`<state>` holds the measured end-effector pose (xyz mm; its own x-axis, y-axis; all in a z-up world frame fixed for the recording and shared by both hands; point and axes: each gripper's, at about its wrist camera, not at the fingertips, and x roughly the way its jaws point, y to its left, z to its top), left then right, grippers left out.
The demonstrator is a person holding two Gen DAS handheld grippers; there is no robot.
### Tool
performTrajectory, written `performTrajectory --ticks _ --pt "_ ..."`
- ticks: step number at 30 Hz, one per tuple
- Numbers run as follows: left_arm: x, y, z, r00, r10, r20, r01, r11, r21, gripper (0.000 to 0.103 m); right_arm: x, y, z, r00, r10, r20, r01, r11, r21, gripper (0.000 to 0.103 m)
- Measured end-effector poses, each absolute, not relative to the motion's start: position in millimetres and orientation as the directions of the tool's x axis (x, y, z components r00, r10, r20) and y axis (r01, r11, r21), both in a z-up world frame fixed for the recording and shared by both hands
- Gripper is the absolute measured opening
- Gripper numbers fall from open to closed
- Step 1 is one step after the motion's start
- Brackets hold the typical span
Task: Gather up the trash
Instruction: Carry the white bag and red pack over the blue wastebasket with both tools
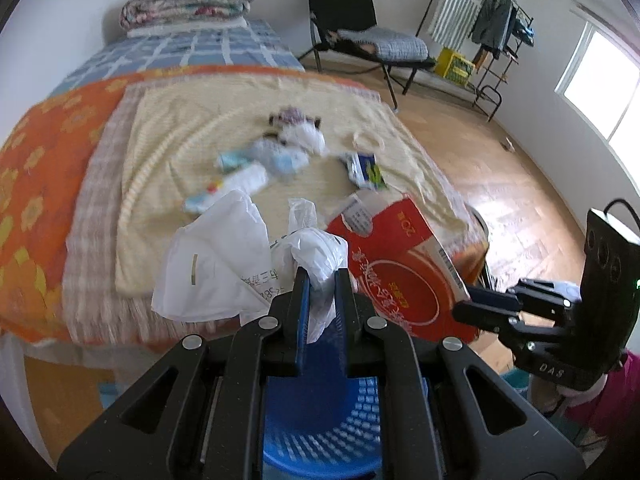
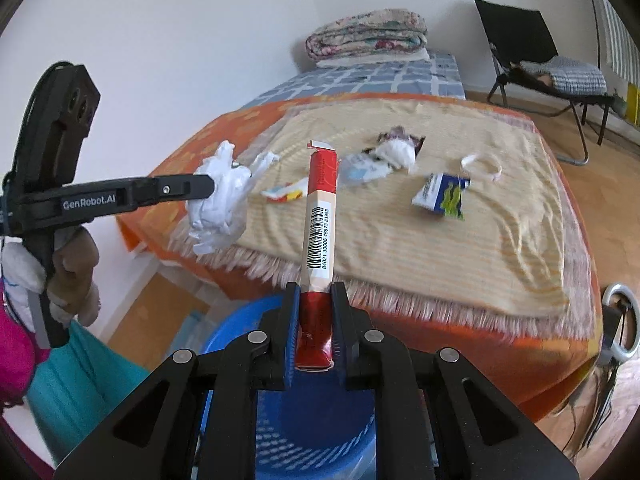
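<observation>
bag [image 1: 316, 256]: crinkly white plastic | carton [image 2: 318, 216]: glossy red card | basket [image 2: 320, 440]: blue plastic

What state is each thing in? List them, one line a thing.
Left gripper: jaws shut on the white plastic bag.
Right gripper: jaws shut on the red carton, flattened, held upright.
Blue basket: open, below both grippers.
Blue-and-white packet: crumpled, lying on the bed.
Wrappers: crumpled, loose on the bed.
Quilt: folded, at the bed's far end.
</observation>
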<state>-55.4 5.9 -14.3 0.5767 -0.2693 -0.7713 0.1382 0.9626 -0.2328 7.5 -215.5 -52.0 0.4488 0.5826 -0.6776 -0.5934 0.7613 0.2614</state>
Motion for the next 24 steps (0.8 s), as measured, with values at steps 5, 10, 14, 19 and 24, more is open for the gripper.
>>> performTrajectory --ticks 5,10,14,19,24 --pt "-75 -5 -39 0.527 -0.276 -0.804 0.16 0.961 -0.225 0.01 -9 -218 -70 0.417 0.571 -0.707 -0.596 0.759 0.261 0.014" --pt "-86 -11 -69 0.459 -0.283 -0.842 0.153 0.959 -0.239 0.01 -24 -219 -88 0.392 0.551 -0.736 -0.602 0.759 0.247 0.014" --pt "-93 -14 -87 0.423 -0.273 -0.864 0.144 0.962 -0.234 0.01 -33 -217 -100 0.371 0.539 -0.756 -0.612 0.755 0.237 0.014" --pt "-98 -15 -100 0.397 -0.263 -0.879 0.131 0.965 -0.229 0.01 -39 -216 -112 0.358 0.523 -0.774 -0.617 0.754 0.224 0.014" --pt "-102 -19 -104 0.384 -0.256 -0.887 0.138 0.966 -0.219 0.01 -39 -218 -118 0.35 0.51 -0.786 -0.606 0.763 0.226 0.014"
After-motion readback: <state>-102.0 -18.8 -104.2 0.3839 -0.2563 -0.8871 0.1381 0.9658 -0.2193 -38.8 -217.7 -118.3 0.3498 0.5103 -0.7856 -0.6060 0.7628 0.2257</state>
